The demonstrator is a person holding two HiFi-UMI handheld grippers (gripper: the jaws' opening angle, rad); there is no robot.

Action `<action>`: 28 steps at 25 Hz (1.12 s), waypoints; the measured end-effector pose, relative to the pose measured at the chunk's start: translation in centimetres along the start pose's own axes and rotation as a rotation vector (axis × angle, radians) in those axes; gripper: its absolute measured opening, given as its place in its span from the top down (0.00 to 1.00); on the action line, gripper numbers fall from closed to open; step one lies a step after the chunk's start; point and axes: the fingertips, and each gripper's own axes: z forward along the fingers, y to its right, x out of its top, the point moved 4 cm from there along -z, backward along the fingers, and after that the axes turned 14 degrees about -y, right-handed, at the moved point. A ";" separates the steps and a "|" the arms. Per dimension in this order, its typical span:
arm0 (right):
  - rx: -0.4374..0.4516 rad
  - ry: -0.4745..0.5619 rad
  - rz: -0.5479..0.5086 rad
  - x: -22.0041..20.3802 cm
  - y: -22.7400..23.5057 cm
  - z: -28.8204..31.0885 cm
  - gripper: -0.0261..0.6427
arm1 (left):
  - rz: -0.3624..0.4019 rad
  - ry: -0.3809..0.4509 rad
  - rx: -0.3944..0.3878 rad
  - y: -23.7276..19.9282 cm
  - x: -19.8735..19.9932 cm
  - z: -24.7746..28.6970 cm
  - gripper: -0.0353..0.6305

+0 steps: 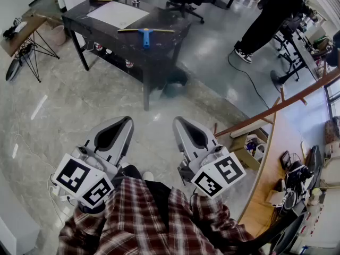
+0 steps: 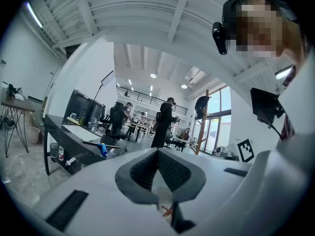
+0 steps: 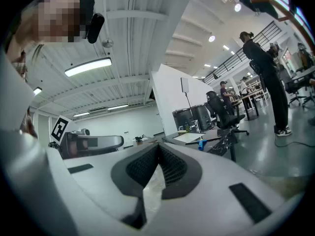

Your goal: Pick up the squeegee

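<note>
The squeegee lies on the dark table, well ahead of both grippers, its blade crosswise and its blue handle toward the person, while the left gripper and the right gripper, both closed and empty, seem about equally far.

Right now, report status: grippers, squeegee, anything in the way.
Left gripper shut, empty; right gripper shut, empty. Squeegee flat on the dark table ahead, untouched. White sheet beside it, apart; nothing on top.
</note>
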 end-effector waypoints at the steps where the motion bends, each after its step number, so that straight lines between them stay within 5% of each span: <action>1: 0.002 -0.003 0.004 0.0 0.4 0.3 0.94 | -0.002 0.002 0.003 -0.3 0.1 0.3 0.93; 15: 0.006 -0.039 0.008 4.1 5.6 12.5 0.94 | -0.010 -0.018 -0.032 -11.1 4.6 7.1 0.93; 28: -0.150 -0.032 0.035 8.0 10.3 22.8 0.94 | 0.017 -0.094 -0.170 -22.1 9.3 14.0 0.93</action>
